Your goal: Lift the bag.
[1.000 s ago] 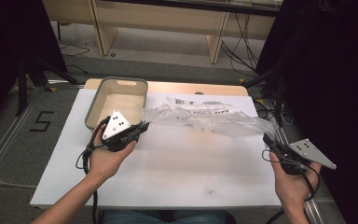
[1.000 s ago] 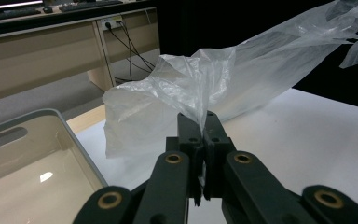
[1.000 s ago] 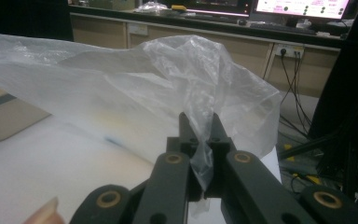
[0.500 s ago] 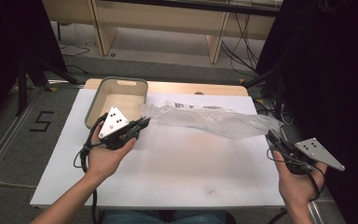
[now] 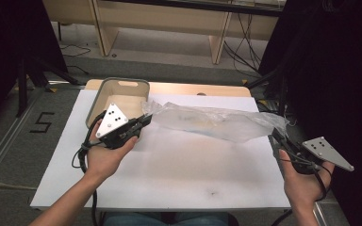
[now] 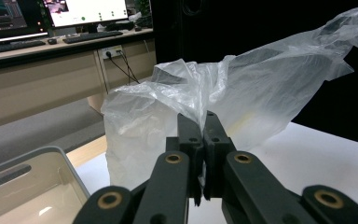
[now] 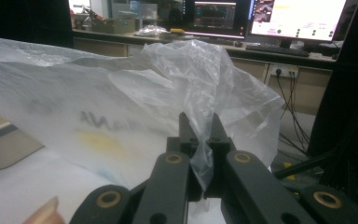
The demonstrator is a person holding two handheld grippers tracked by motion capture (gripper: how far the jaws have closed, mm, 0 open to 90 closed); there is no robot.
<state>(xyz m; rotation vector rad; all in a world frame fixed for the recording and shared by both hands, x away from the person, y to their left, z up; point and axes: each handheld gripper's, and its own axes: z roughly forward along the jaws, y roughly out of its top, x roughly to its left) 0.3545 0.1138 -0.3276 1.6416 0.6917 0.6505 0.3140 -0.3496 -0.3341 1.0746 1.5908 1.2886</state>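
Now: clear plastic bag [image 5: 217,123] hangs stretched above the white table [image 5: 169,174], one end in each claw. My left gripper [image 5: 143,123] is pinched tight on the bunched end beside the grey bin [image 5: 118,87]; my right gripper [image 5: 277,134] clamps the far end off the table's right edge. Pulled apart like this, I judge, to flatten the film and find its mouth.

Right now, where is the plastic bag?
In the high view the plastic bag hangs stretched over the white table, its left end pinched in the left tongs beside the beige bin, its right end in the right tongs.
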